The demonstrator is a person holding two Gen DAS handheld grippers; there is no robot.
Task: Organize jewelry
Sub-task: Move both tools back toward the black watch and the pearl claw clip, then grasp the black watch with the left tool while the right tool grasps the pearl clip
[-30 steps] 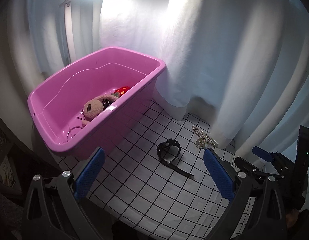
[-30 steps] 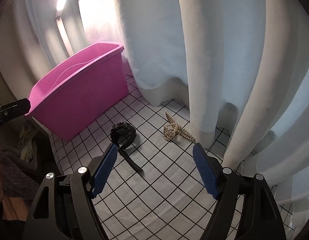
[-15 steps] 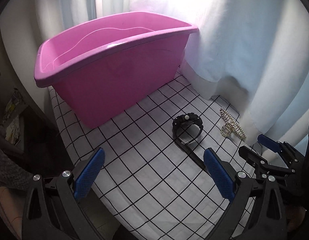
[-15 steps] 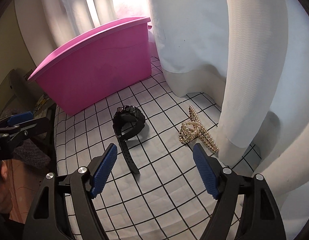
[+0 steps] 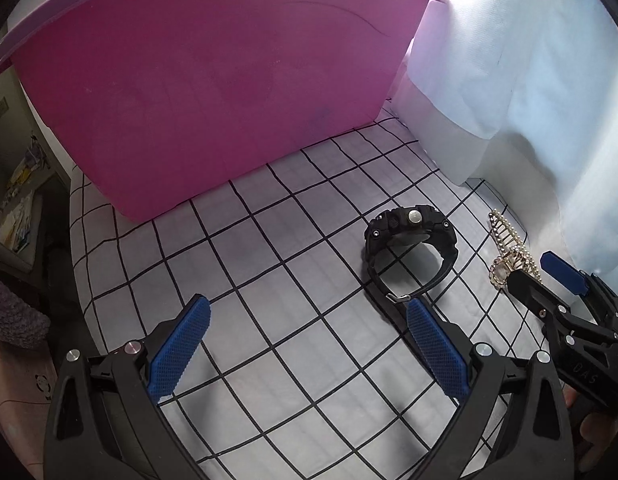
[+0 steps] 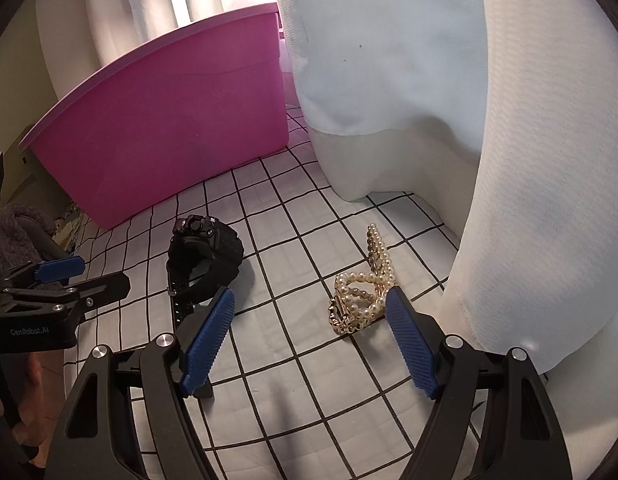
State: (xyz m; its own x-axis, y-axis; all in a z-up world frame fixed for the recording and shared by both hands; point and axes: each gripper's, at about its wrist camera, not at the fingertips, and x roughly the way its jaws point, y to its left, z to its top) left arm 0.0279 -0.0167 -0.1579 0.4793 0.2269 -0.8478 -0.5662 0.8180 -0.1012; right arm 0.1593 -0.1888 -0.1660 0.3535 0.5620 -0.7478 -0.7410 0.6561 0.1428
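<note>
A black wristwatch lies on the white checked cloth, its strap trailing toward me. A gold hair clip with pearls lies to its right, beside the white curtain. My left gripper is open just above the cloth, and its right fingertip is close to the watch's strap. My right gripper is open and empty, with the pearl clip just ahead of its right finger. The watch is by that gripper's left finger. The pink tub stands behind; its inside is hidden.
White curtain folds hang onto the cloth at the right and close in on the clip. The cloth's edge drops off at the left, with clutter below. In the right wrist view, the left gripper reaches in low at the left.
Both grippers have sunk toward the cloth and come closer to the watch and the clip. The tub now looms above the left view, its contents out of sight. Both jaws stayed wide.
</note>
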